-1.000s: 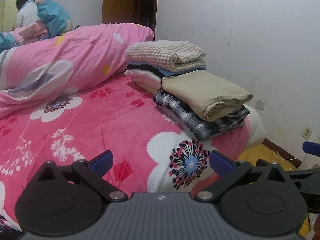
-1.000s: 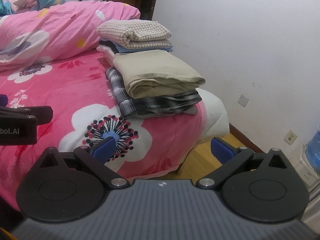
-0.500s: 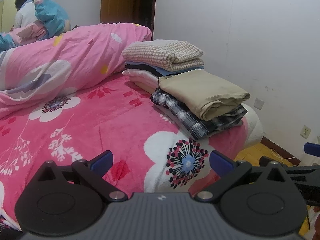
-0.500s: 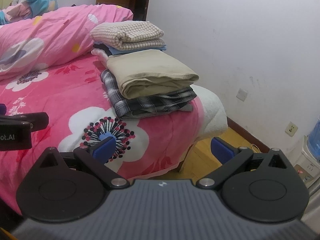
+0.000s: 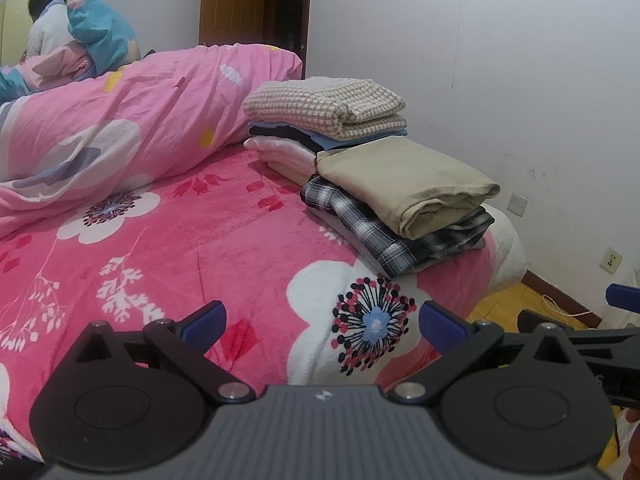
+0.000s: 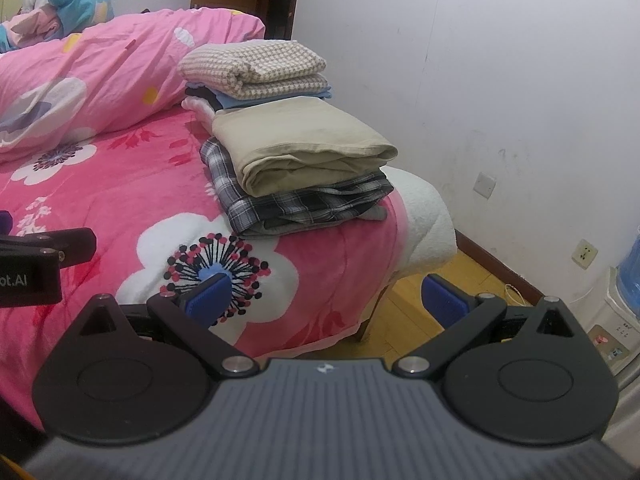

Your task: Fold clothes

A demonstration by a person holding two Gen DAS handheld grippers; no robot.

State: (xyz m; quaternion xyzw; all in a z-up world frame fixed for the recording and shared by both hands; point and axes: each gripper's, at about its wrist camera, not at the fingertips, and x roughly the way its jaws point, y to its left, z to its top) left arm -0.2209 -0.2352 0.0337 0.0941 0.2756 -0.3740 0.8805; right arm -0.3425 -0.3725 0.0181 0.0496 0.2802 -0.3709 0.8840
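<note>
Both grippers are hanging with fingers spread wide and holding nothing.

Blue-padded fingers of the left gripper [image 5: 322, 322] are gaping over the pink floral blanket [image 5: 192, 240], and those of the right gripper [image 6: 326, 298] are gaping over the bed's corner and the yellow floor [image 6: 420, 300]. Ahead, a folded beige garment [image 5: 404, 184] is lying on a folded plaid shirt [image 5: 396, 240] at the blanket's edge. Just behind, a checked folded cloth [image 5: 324, 106] is topping a second pile of folded clothes [image 5: 288, 148]. A rumpled pink duvet [image 5: 132, 120] is lying beside them, against the white wall [image 5: 500, 60].
</note>
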